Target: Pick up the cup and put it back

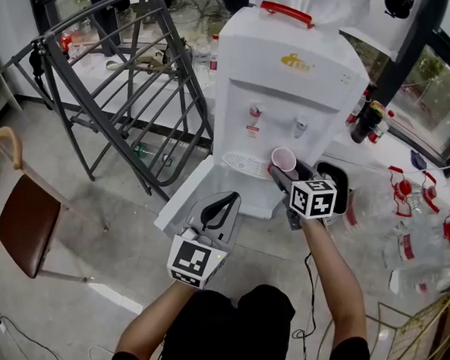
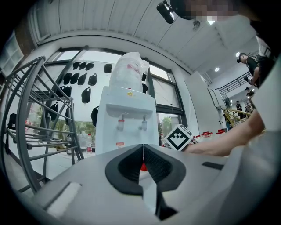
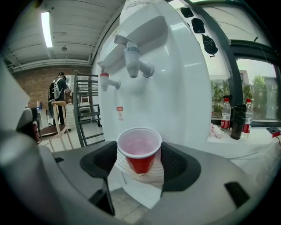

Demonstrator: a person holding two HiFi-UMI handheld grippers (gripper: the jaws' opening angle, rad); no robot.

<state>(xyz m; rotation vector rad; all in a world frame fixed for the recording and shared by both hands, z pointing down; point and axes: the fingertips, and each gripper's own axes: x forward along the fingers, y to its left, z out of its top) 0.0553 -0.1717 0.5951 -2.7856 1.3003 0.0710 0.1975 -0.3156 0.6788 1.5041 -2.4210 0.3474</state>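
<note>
The right gripper (image 3: 139, 163) has its dark pads (image 3: 100, 161) pressed against either side of a red cup (image 3: 139, 151). The jaws stand wide, because the cup fills the gap between them. The cup is upright, open end up, with its pale inside showing and no liquid that can be made out. Its base hangs just above the white ribbed drip grille (image 3: 147, 178) of a white water dispenser (image 3: 180, 83). From the right gripper view the grey-blue tap (image 3: 132, 57) sits above and a little behind the rim, with the red tap (image 3: 104, 80) off to its left. In the head view the same cup (image 1: 283, 160) sits at the tip of the right gripper (image 1: 282, 173), over the grille's (image 1: 245, 165) right end at the dispenser's (image 1: 279, 73) front. The left gripper (image 1: 229, 203) is lower and to the left, clear of the dispenser, and its own view shows the jaws brought fully together with nothing between them (image 2: 142, 151). Farther out there is a grey metal rack (image 1: 121, 90) left of the dispenser, a brown-seated chair (image 1: 22, 214) at the far left and clear plastic bottles (image 1: 417, 217) lying at the right.
</note>
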